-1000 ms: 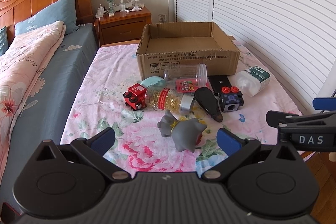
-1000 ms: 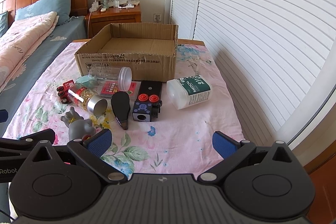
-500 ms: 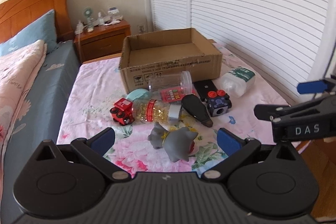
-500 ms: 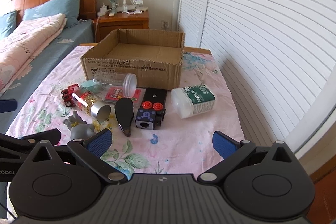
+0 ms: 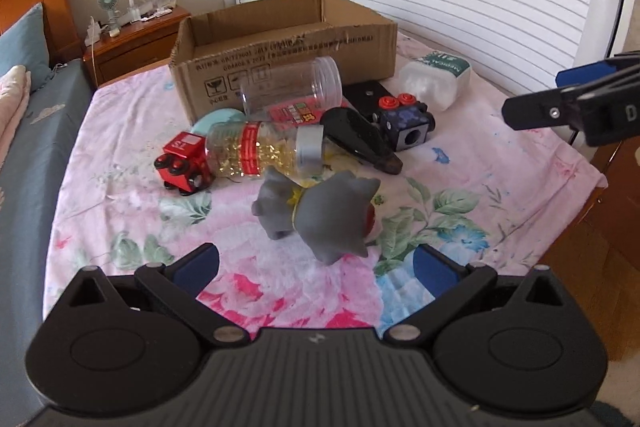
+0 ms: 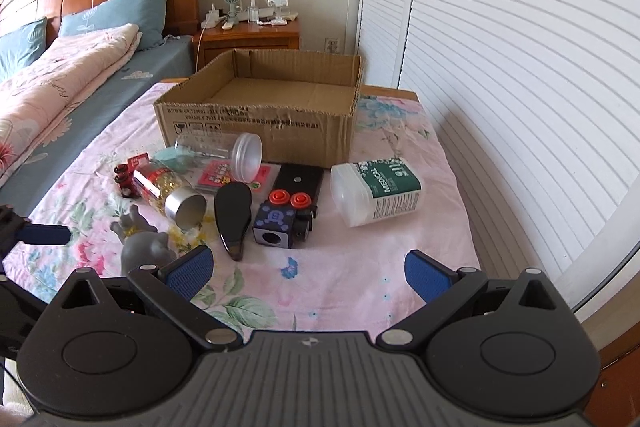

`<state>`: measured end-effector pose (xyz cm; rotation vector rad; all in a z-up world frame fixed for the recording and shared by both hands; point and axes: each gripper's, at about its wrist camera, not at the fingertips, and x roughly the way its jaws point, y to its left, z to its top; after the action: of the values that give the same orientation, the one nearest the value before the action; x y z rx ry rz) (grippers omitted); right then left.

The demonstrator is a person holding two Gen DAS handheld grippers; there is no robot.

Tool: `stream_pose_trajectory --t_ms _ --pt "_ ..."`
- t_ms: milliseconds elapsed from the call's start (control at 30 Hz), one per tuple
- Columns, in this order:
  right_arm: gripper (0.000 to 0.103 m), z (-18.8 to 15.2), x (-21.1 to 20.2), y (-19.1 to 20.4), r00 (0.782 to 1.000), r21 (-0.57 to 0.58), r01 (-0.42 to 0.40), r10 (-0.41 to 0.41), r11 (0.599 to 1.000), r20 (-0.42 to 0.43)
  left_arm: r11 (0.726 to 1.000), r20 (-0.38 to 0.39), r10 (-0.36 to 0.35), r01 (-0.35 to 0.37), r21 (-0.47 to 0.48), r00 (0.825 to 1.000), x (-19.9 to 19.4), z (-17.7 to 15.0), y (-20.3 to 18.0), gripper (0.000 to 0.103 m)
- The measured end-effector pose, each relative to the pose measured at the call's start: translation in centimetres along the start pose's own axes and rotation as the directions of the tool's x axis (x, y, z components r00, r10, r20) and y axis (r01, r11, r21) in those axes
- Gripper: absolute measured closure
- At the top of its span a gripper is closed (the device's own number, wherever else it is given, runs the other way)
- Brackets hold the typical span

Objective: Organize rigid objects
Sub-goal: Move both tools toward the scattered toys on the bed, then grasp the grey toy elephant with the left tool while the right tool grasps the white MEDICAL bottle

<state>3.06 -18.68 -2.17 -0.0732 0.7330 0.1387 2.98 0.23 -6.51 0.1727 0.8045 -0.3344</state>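
Note:
An open cardboard box (image 5: 288, 39) (image 6: 264, 119) stands at the far side of the flowered cloth. In front of it lie a grey toy animal (image 5: 320, 211) (image 6: 140, 243), a red toy truck (image 5: 184, 163), a capsule bottle (image 5: 260, 151) (image 6: 168, 187), a clear jar (image 5: 292, 91) (image 6: 224, 151), a black oval piece (image 5: 360, 139) (image 6: 234, 215), a dark cube with red buttons (image 5: 404, 119) (image 6: 280, 215) and a white medical bottle (image 5: 436, 83) (image 6: 378, 187). My left gripper (image 5: 316, 267) is open just short of the grey toy. My right gripper (image 6: 306, 269) is open and empty above the cloth's near edge.
A bed with pink quilt (image 6: 52, 87) and blue pillows lies on the left. A wooden nightstand (image 6: 248, 35) with a small fan stands behind the box. White louvred doors (image 6: 500, 47) run along the right. A black flat slab (image 6: 300, 181) lies behind the cube.
My left gripper has swung right and moved closer to the grey toy, which now looms larger. My right gripper has drifted slightly closer to the objects. Nothing was grasped.

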Motion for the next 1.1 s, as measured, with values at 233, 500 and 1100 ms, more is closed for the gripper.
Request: stream_pose_trajectory --t_ms 233,500,1100 --pt "0.000 -0.7 2.0 -0.5 1.000 -0.026 -0.009 0.008 1.000 -0.030 0.997 -0.055 -0.077 0.077 -0.002 0.996 3.4 -0.2 0.4 0.001" --pt "0.000 -1.1 4.5 -1.7 0.998 -0.016 -0.021 0.020 1.000 -0.068 0.998 -0.040 -0.062 0.062 -0.009 0.997 4.3 0.1 0.8 0.000" --pt "0.000 0.0 7.5 -4.4 0.996 -0.008 -0.034 0.033 0.999 -0.085 0.992 0.015 -0.092 0.091 0.091 0.996 4.2 2.1 1.2 0.005"
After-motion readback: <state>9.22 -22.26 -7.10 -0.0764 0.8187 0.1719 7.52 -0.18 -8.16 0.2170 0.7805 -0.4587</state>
